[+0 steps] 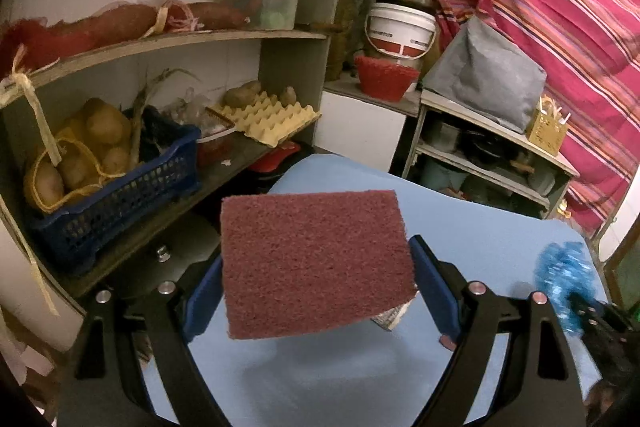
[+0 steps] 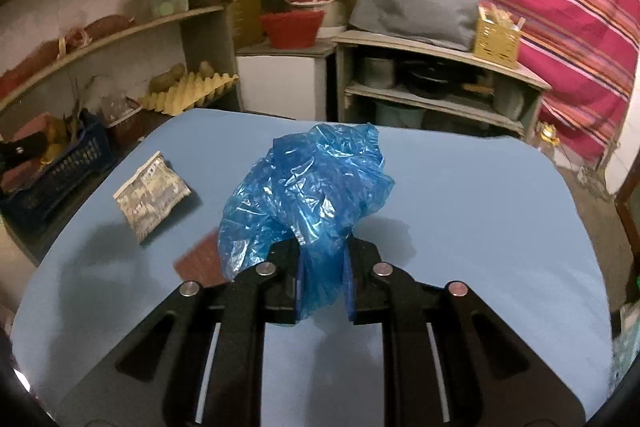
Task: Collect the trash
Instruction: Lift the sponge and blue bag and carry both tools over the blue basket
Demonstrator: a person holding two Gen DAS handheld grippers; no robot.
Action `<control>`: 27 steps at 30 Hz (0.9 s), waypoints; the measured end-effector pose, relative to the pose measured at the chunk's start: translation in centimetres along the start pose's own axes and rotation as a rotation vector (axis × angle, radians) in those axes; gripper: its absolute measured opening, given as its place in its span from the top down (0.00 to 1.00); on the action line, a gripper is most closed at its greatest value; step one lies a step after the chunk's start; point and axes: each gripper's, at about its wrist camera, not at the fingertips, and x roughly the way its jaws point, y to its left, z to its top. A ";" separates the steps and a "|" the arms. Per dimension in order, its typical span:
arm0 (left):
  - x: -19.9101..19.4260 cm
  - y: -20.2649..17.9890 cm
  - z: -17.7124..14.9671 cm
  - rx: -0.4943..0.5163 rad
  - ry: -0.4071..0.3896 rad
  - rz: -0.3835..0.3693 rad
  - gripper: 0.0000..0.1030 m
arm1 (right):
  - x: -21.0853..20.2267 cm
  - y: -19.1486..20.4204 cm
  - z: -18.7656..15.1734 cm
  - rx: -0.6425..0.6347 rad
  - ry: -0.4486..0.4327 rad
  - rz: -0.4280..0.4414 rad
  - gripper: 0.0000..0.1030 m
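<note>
While the left claw (image 1: pixel 316 291) held a maroon scouring pad (image 1: pixel 316 263) clamped between its blue fingers, lifted clear above the blue table (image 1: pixel 480 239), a printed sachet (image 2: pixel 152 201) lay flat on the table's left side, untouched. To the right, the right claw (image 2: pixel 323 279) was closed tight on a crumpled blue plastic bag (image 2: pixel 308 187), which billowed up above it. To my eye, the bag wanted opening before the pad could drop in, so neither grip should slacken early.

Two close fisheye views down over the blue table (image 1: pixel 480 239), both toward the shelves (image 2: pixel 436 99).
</note>
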 end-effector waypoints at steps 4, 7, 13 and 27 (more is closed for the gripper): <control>-0.8 -2.0 -0.7 0.040 -0.013 -0.019 0.18 | -3.8 -3.2 -2.1 0.010 -0.011 -0.055 0.85; -1.2 -3.6 -1.4 0.053 -0.005 -0.050 0.18 | -6.8 -5.6 -3.7 0.010 -0.030 -0.108 0.85; -2.0 -8.0 -3.4 0.117 0.020 -0.114 0.18 | -10.8 -10.7 -7.0 0.063 -0.056 -0.169 0.85; -7.5 -21.3 -6.0 0.287 -0.024 -0.200 0.18 | -19.1 -21.7 -9.4 0.150 -0.133 -0.275 0.85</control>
